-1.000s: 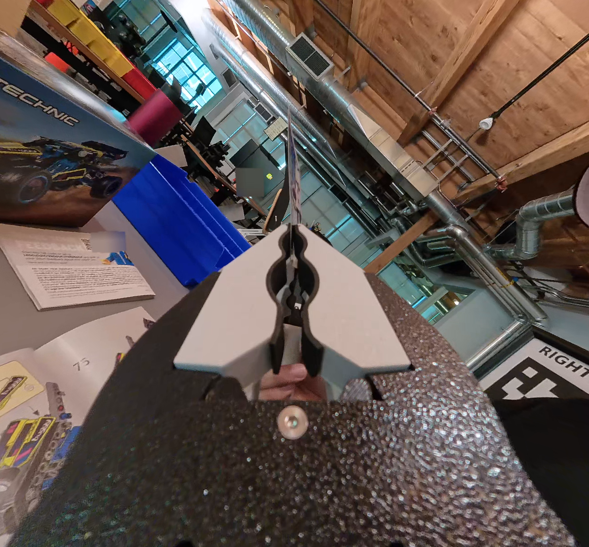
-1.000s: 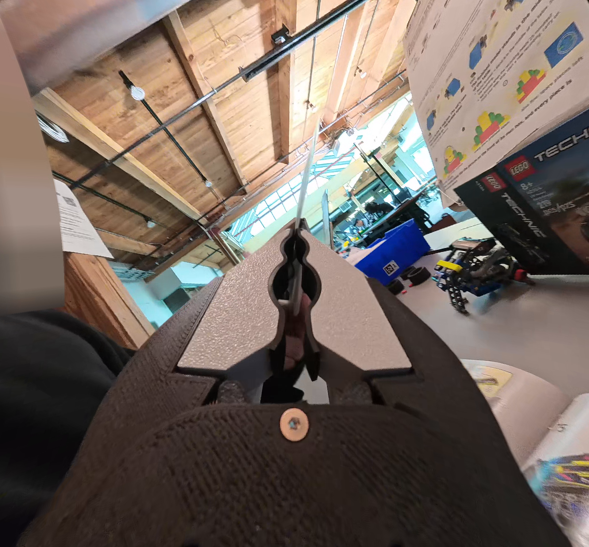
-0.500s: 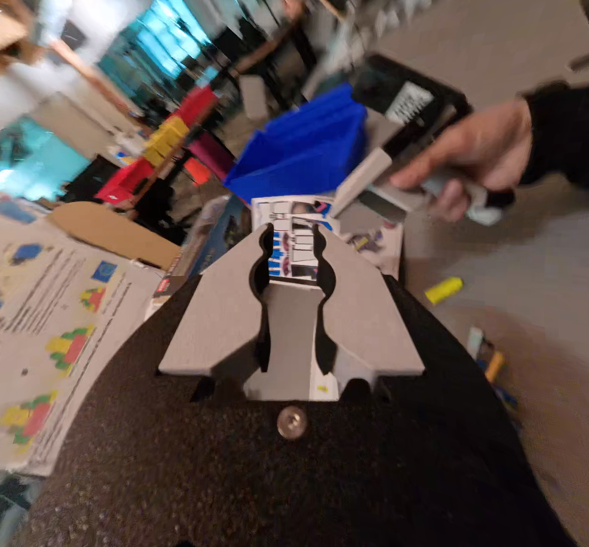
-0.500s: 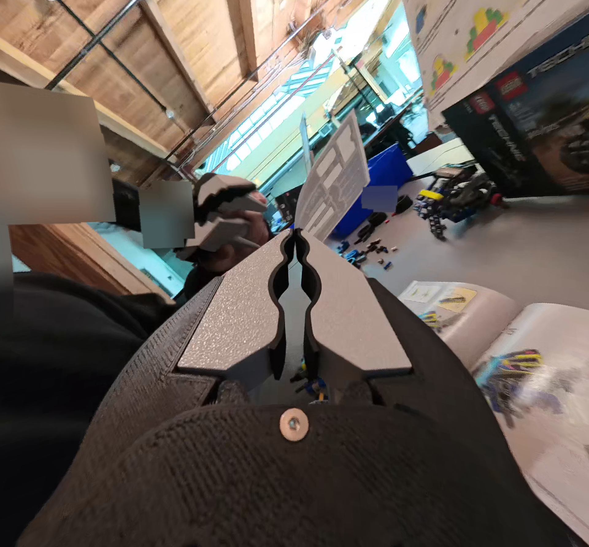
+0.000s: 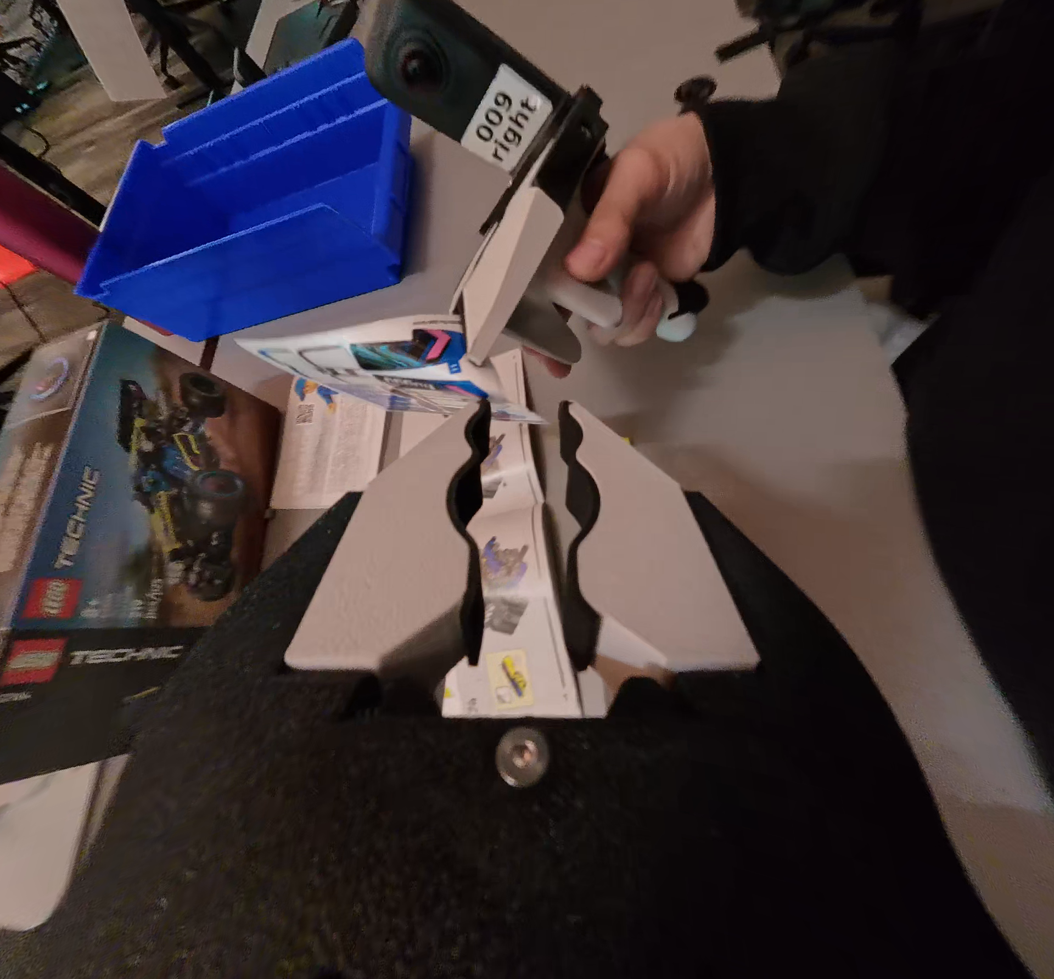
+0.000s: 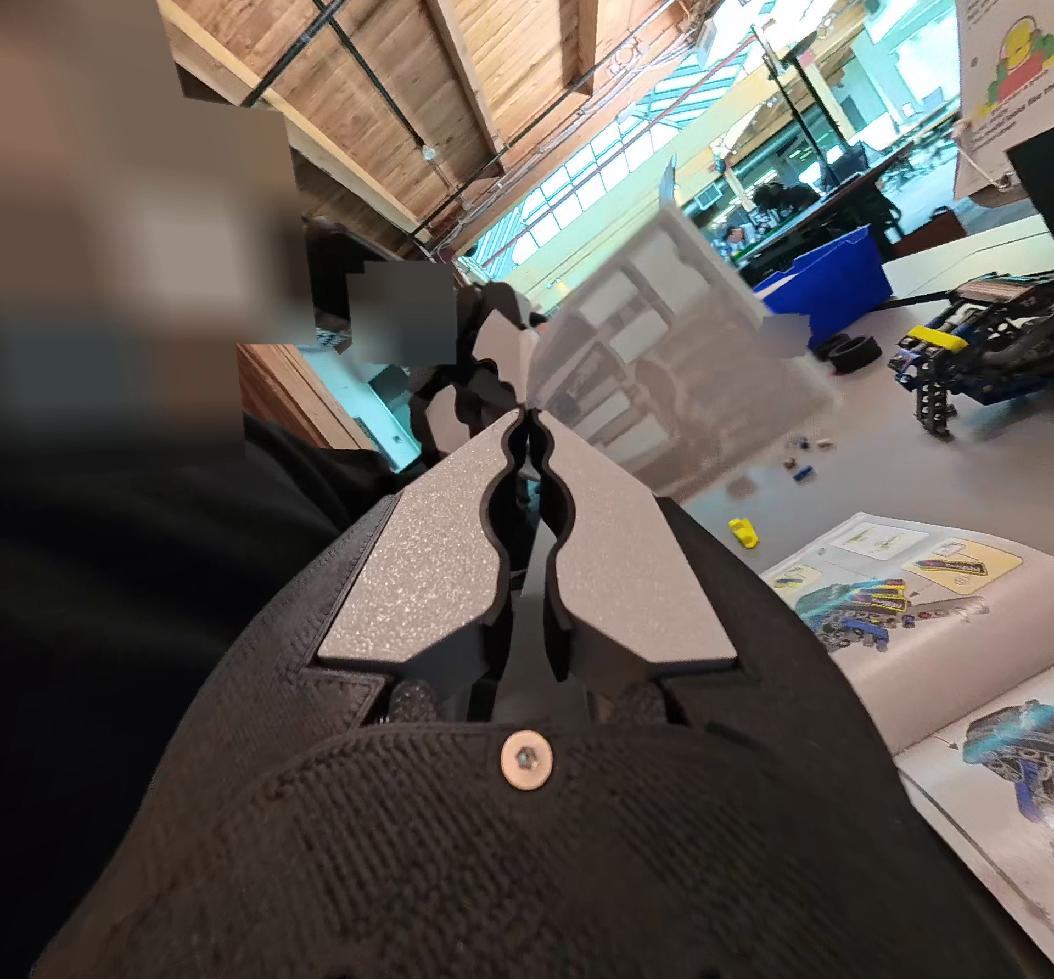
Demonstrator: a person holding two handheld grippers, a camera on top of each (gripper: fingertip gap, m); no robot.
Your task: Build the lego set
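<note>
My right gripper [image 6: 526, 413] is shut on the corner of a printed sticker sheet [image 6: 656, 358], which stands blurred up and to the right of its tips. The left wrist view shows the same gripper [image 5: 476, 347], in a person's hand, pinching the sheet [image 5: 365, 358] by one corner above the table. My left gripper [image 5: 525, 410] is open with its jaws well apart. The sheet's near corner lies just at its fingertips [image 5: 485, 415], with no pad pressing on it. Through the open jaws I see an open instruction booklet [image 5: 513, 552] below. The left gripper also shows in the right wrist view [image 6: 485, 358], beside the sheet.
A blue bin [image 5: 256, 199] stands behind the sheet, with a toy set box [image 5: 114, 495] and a leaflet [image 5: 325, 455] to the left. In the right wrist view a part-built model car [image 6: 981, 347], a loose tyre [image 6: 850, 350], a yellow piece [image 6: 743, 531] and small parts lie on the grey table [image 6: 855, 467]. Both grippers' tips are roughly 30 cm from the part-built model car [image 6: 981, 347].
A second ago both grippers were shut on the sheet, held up towards the ceiling. The left one has opened and let go. The right one keeps the sheet, and both have tipped down towards the table.
</note>
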